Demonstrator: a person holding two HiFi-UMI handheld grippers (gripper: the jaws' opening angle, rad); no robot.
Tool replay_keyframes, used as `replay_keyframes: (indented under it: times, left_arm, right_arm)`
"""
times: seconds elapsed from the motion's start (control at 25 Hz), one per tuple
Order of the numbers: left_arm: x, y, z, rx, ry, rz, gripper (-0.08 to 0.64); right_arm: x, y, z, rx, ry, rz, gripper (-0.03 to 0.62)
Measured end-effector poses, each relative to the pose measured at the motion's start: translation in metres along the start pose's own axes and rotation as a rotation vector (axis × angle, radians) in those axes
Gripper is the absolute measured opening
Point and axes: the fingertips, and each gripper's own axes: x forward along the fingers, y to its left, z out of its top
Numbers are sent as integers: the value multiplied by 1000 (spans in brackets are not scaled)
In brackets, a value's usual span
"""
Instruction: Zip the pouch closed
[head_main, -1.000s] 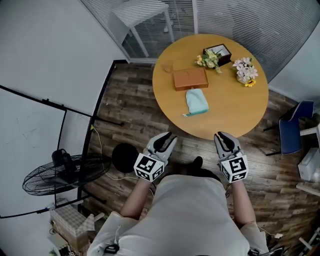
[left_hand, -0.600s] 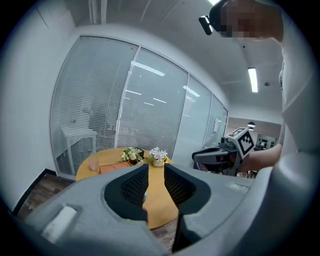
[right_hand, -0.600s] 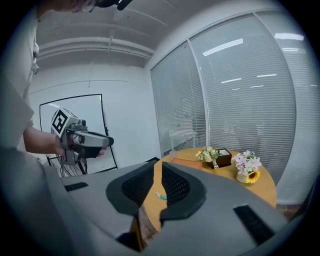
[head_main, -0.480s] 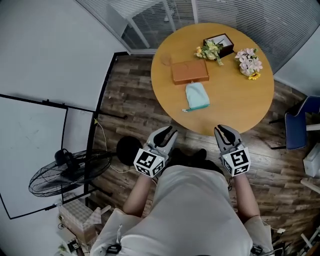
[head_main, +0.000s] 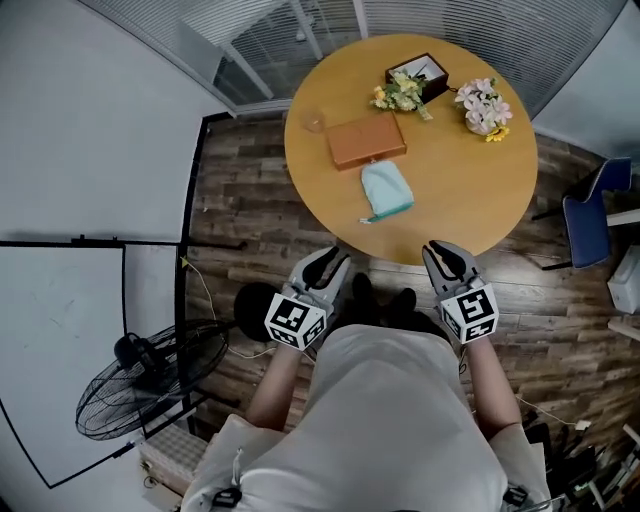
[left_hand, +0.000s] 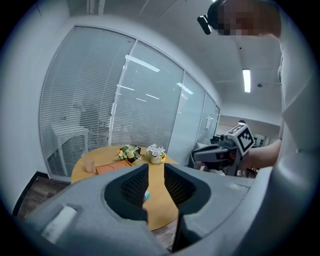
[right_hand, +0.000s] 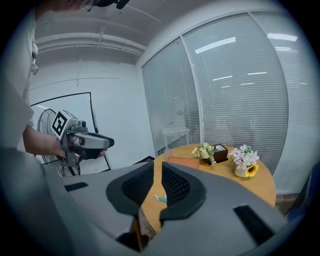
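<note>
The light blue pouch (head_main: 386, 190) is lying flat near the middle of the round wooden table (head_main: 470, 205), just beside a brown leather case (head_main: 365, 141). A small glass (head_main: 313, 122), a dark box (head_main: 420, 70) and a pot of flowers (head_main: 482, 105) are standing at the table's far side. The left gripper (head_main: 330, 259) and the right gripper (head_main: 441, 251) are hovering off the table's near edge, each holding nothing, with its jaws narrowly apart, and only bare tabletop is separating them from the pouch.

Bright, seemingly diffuse light; fisheye edges
</note>
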Motion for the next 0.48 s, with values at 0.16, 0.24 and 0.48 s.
replay_keyframes:
  times: [0.16,0.24,0.48]
  left_arm:
    - [11,22,-4,5,23,-54,92]
    - [17,31,-10,5,40,-80,92]
    - [44,49,-39,43,115,-166,93]
  right_arm:
    - [19,2,-3,15,19,-40,49]
    - [28,3,-9,26,37,-57,49]
    - [54,-1,-29,30,94,-97,49]
